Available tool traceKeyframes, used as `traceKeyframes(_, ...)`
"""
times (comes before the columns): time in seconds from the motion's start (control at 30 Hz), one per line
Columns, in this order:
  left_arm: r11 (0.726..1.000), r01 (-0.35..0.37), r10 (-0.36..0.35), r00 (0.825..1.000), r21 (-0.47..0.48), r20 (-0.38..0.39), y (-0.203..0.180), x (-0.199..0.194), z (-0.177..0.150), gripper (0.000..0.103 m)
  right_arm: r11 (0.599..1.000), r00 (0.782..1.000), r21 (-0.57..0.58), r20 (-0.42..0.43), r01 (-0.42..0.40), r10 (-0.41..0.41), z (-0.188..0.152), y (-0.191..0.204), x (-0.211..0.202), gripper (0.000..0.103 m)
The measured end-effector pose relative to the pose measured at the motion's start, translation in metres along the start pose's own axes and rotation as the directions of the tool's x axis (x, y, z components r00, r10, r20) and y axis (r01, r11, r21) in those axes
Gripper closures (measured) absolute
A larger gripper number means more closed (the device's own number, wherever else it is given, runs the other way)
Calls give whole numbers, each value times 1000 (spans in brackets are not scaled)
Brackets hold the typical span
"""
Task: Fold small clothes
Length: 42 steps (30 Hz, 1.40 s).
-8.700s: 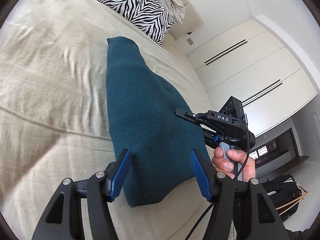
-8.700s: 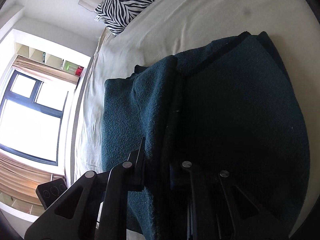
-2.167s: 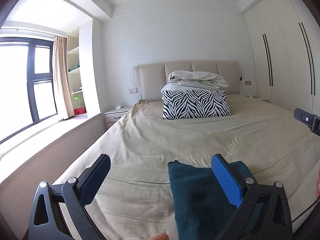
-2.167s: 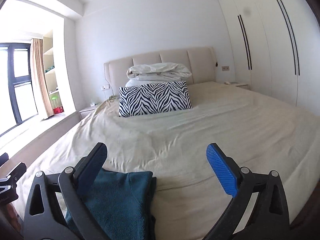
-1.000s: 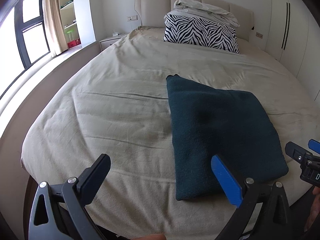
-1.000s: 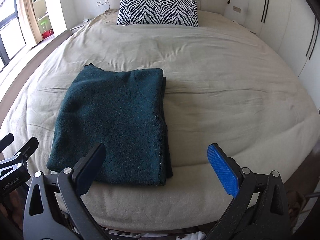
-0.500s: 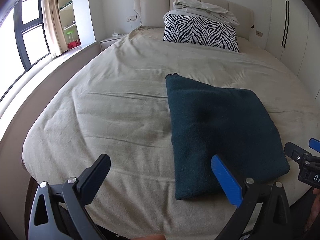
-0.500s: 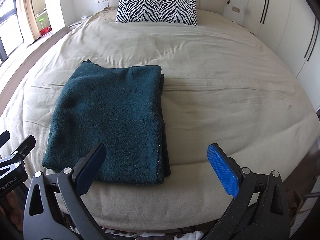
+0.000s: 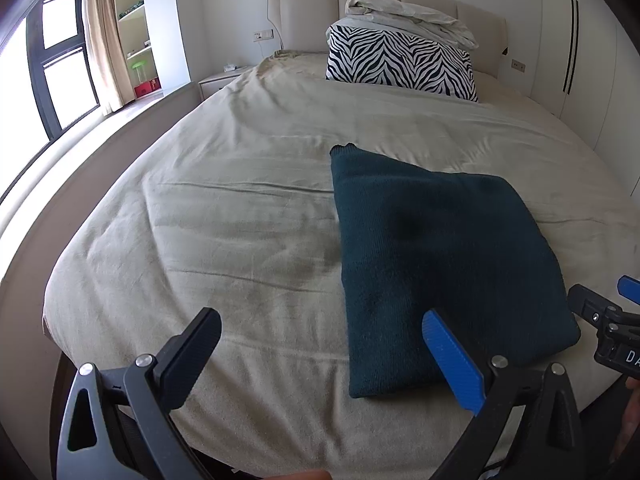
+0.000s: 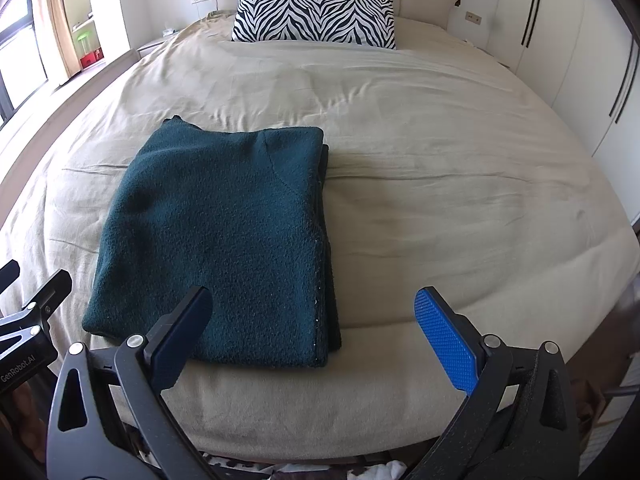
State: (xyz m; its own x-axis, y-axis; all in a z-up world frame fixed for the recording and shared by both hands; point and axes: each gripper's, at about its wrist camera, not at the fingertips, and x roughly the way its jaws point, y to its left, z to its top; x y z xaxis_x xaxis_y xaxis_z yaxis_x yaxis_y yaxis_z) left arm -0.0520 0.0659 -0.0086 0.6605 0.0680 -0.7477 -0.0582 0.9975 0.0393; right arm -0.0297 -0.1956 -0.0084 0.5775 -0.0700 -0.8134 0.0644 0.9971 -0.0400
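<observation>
A dark teal knitted garment (image 9: 436,248) (image 10: 228,232) lies folded into a flat rectangle on the beige bed (image 9: 240,208) (image 10: 440,184), near its foot edge. My left gripper (image 9: 320,356) hangs open over the foot edge, just left of the garment's near corner, holding nothing. Over the same edge my right gripper (image 10: 316,340) also stands open and empty, with the garment's near right corner between and beyond its fingers. Neither gripper touches the cloth. The right gripper's tip (image 9: 600,316) shows at the right of the left wrist view.
A zebra-striped pillow (image 9: 400,64) (image 10: 316,16) with a folded pale duvet (image 9: 408,16) on top rests against the headboard. A window and shelves (image 9: 132,40) stand to the left, white wardrobes (image 10: 560,48) to the right. A nightstand (image 9: 224,78) is beside the bed.
Over the last second both grippers stayed open and nearly still, drifting slightly closer over the foot edge. Earlier they released the folded garment and pulled back from it.
</observation>
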Motion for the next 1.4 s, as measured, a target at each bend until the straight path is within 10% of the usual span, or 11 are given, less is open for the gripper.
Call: traceKeyframes(1.4,1000,7,-7,1000,7,-12,3,5,-2,0,1000,1000,1,-2,1,-1,-1,1,0,0)
